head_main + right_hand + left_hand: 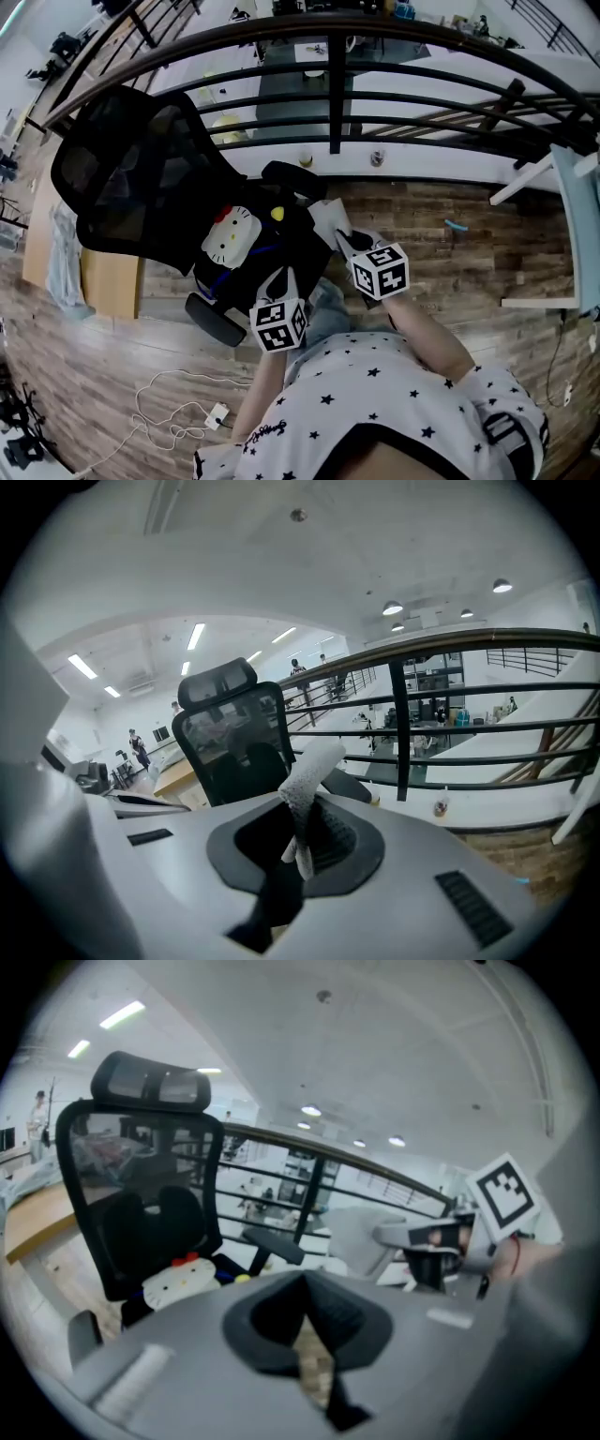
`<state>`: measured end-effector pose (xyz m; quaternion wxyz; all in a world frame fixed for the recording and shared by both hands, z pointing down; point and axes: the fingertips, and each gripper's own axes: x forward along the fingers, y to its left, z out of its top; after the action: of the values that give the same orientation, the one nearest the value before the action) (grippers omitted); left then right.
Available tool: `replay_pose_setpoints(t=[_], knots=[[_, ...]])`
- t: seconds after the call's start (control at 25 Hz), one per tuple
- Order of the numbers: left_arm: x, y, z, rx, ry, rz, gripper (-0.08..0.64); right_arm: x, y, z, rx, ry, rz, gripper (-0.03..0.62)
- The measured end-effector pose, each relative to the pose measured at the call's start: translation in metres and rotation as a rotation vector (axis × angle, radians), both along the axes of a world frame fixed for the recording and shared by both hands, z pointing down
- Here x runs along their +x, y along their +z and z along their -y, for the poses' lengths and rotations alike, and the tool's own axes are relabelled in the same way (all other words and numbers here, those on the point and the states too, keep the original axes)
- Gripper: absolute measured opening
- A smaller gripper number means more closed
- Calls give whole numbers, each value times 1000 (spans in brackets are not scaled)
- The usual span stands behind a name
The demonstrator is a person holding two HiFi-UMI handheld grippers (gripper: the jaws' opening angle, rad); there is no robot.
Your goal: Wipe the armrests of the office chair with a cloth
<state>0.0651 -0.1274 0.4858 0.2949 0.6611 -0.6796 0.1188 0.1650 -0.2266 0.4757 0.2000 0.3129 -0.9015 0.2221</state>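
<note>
A black mesh-backed office chair [131, 178] stands left of centre, with its far armrest [292, 179] and near armrest [215, 320] both in sight. My right gripper [343, 240] is shut on a white cloth [326, 217] that hangs over the seat, a little short of the far armrest. In the right gripper view the cloth [307, 771] sticks up from my right gripper [302, 825], with the chair [234, 738] behind it. My left gripper [279, 281] hovers shut and empty over the seat's front. From the left gripper view, my left gripper [305, 1314] faces the chair [141, 1194] and the far armrest [273, 1244].
A Hello Kitty cushion [230, 236] lies on the seat. A dark metal railing [333, 94] runs across just behind the chair. A white cable with an adapter [178, 398] trails on the wood floor at lower left. A white frame [562, 206] stands at right.
</note>
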Motion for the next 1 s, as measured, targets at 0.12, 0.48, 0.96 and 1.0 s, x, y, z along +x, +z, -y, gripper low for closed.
replay_pose_setpoints(t=[0.12,0.48,0.96,1.0], knots=[[6,-4,-6,2,11,-7,6,5,-7,-13,5,0,12,32],[14,-19,-17,28,19,-16,6,17,-23,-40,34,-11,37,32],[17,-20,-24,38,15,-19,6,17,-26,-54,38,-50,41,29],[17,-20,-24,38,13,-21,6,17,-25,-54,38,-54,37,28]])
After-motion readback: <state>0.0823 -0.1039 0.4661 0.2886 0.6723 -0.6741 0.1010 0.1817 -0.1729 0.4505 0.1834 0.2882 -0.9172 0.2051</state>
